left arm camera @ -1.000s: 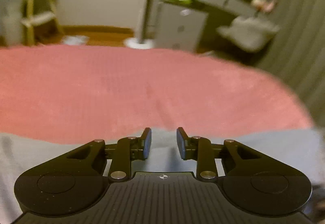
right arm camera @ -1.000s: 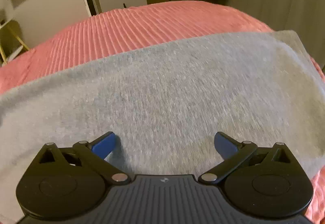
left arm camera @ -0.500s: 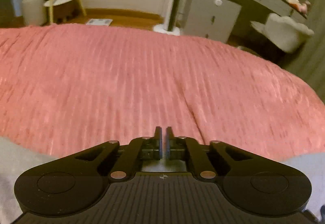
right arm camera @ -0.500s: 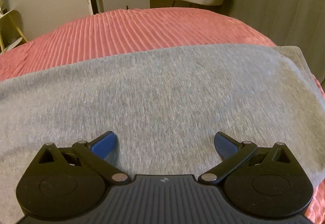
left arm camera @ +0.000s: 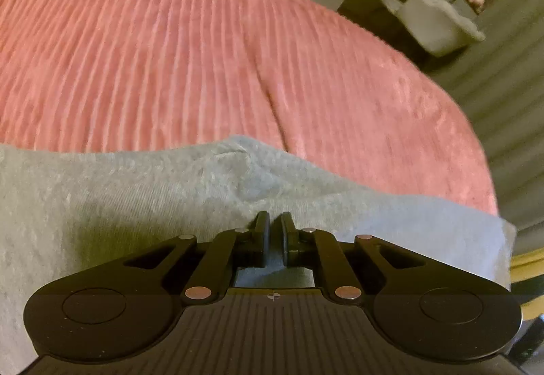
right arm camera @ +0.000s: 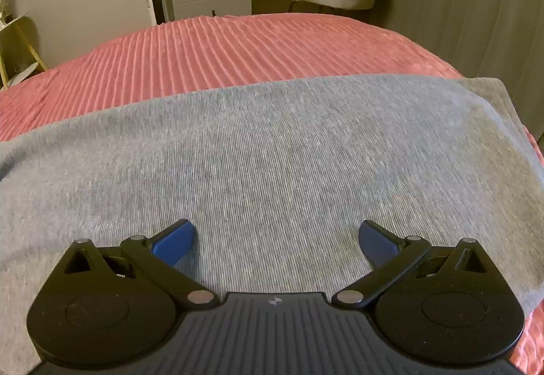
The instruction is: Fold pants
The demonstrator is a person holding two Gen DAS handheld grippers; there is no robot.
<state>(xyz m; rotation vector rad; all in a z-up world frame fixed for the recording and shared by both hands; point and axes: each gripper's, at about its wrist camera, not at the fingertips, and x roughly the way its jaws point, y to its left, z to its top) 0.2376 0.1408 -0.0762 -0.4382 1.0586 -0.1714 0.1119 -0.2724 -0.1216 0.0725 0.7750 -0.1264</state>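
The left gripper [left arm camera: 274, 222], a black two-finger claw with dark pads, is standing with its jaws drawn almost together, only a thin slit showing between them; a small raised pucker of cloth is sitting just ahead of the tips, but whether any cloth is pinched between the pads I cannot tell, since the tips are lying low against the fabric; directly under and ahead of this claw the grey ribbed-knit pants [left arm camera: 119, 205] are lying, their far edge running across just beyond the fingertips and, past that edge, the pink corded bedspread [left arm camera: 170, 52] is stretching away; the right gripper [right arm camera: 275, 235], the same black claw with blue pads, is hovering with its jaws spread wide and nothing between them, the pants [right arm camera: 272, 143] spreading flat beneath and ahead of it, the bedspread [right arm camera: 238, 45] lying beyond; judging by the smooth, even band of cloth, the pants are appearing laid out and perhaps already doubled leg on leg, though no layering is showing clearly; the folding across the length is seeming not yet done, and a grasp by the right claw is still wanting; the long axis of the pants is running from side to side across both claws' view, one squared end lying far out to the right of the right claw; whether that end is waist or hems I cannot tell.
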